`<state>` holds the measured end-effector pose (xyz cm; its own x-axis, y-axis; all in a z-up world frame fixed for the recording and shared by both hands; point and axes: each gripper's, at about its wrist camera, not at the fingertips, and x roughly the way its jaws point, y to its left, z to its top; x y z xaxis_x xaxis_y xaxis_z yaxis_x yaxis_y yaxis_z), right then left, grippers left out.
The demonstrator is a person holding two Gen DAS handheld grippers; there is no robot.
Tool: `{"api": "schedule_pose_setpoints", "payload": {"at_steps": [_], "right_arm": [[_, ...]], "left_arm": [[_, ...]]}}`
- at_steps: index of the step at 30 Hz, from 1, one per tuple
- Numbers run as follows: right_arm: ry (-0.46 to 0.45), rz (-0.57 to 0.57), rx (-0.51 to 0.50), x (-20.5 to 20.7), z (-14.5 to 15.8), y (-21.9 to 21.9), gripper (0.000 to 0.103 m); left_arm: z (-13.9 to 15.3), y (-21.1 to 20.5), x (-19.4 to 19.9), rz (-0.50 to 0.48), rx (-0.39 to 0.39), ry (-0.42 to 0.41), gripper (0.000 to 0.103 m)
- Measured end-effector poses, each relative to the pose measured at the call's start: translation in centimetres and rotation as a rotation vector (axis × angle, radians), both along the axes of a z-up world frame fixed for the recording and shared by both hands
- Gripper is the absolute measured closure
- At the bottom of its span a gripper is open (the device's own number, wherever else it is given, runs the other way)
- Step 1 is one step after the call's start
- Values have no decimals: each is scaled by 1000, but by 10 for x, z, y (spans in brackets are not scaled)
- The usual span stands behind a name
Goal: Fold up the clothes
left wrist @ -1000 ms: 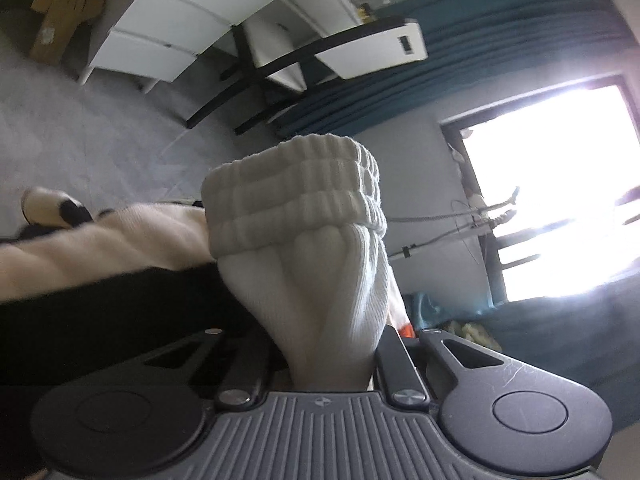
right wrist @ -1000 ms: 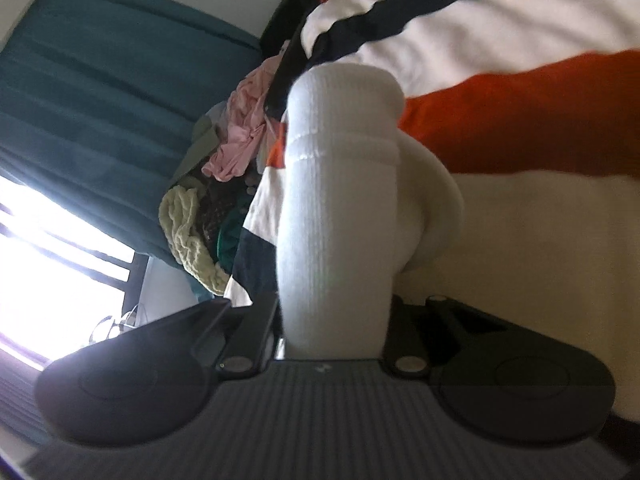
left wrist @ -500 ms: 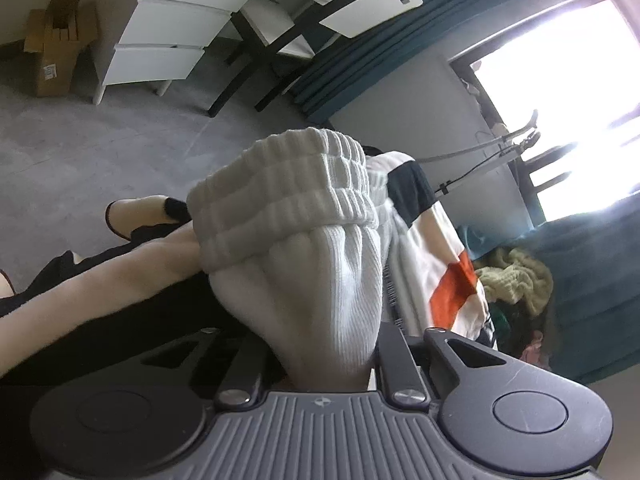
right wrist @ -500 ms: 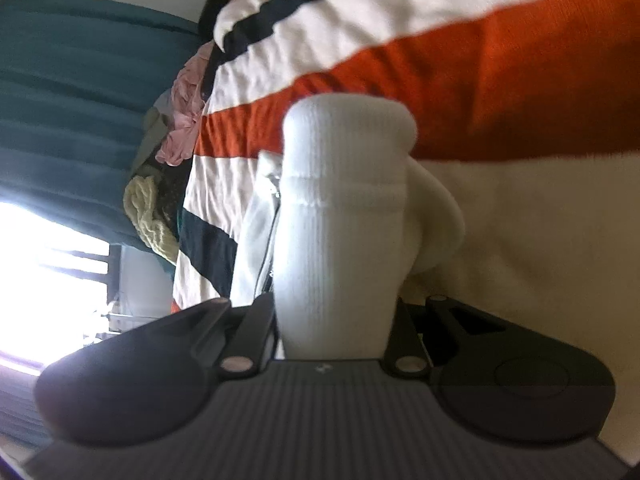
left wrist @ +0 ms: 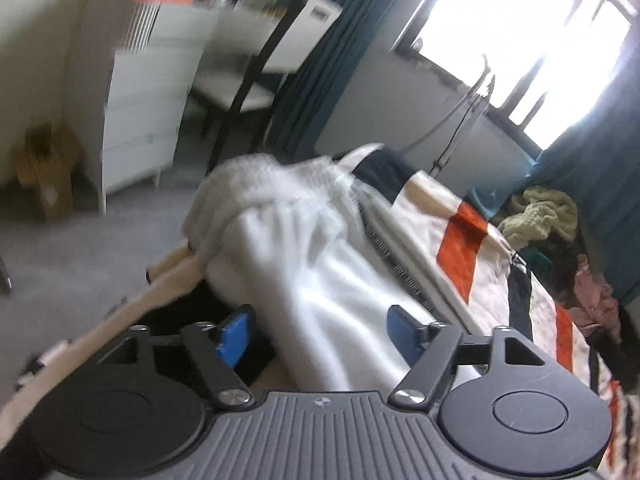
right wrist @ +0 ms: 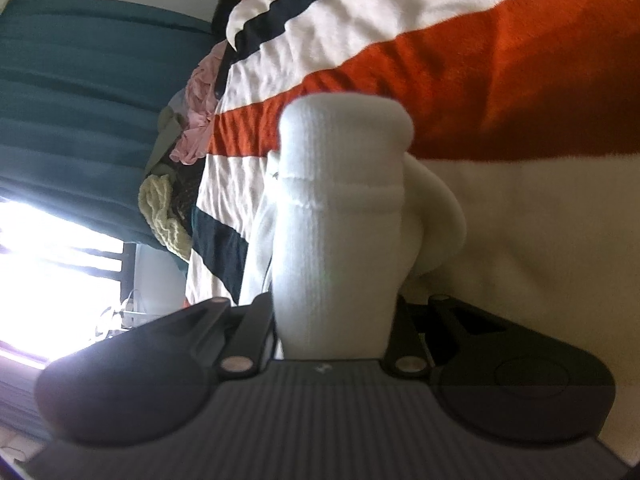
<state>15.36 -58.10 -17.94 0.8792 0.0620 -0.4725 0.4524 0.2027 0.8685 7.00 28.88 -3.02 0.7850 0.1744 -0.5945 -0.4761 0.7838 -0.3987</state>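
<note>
A white ribbed sock (left wrist: 304, 248) hangs stretched between my two grippers over the striped bedspread (left wrist: 460, 240). In the left wrist view my left gripper (left wrist: 320, 332) stands open, its blue pads (left wrist: 236, 336) spread wide on either side of the cuff end of the sock, which is blurred. In the right wrist view my right gripper (right wrist: 334, 316) is shut on the toe end of the sock (right wrist: 340, 216), which sticks up between the fingers just above the bedspread (right wrist: 500, 60).
A pile of clothes (left wrist: 560, 240) lies at the far end of the bed; it shows in the right wrist view (right wrist: 180, 168) too. A white drawer unit (left wrist: 136, 112), a chair (left wrist: 256, 80) and a cardboard box (left wrist: 44, 168) stand on the grey carpet. Teal curtains frame a bright window (left wrist: 520, 40).
My left gripper has opened and let go of the sock's cuff, and its view has swung toward the bed. My right gripper keeps its hold and has sunk closer to the bedspread.
</note>
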Motion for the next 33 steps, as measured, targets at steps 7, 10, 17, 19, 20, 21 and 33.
{"api": "schedule_pose_setpoints", "payload": {"at_steps": [7, 10, 17, 19, 20, 21, 33], "right_arm": [[-31, 1, -6, -3, 9, 0, 86], [-37, 6, -30, -4, 16, 1, 86], [-31, 1, -43, -10, 20, 5, 86], [-30, 3, -44, -11, 20, 5, 86], [-29, 4, -43, -10, 19, 5, 86], [-26, 4, -42, -8, 19, 5, 85], [-35, 9, -5, -3, 10, 4, 79]], "left_arm": [[40, -83, 9, -97, 103, -87, 24], [47, -134, 23, -199, 124, -101, 23], [26, -263, 57, -429, 234, -66, 22], [6, -285, 64, -459, 250, -37, 22], [-6, -293, 69, -468, 265, -21, 22], [-17, -301, 73, -476, 281, -3, 23], [-79, -306, 82, -523, 433, 133, 20]]}}
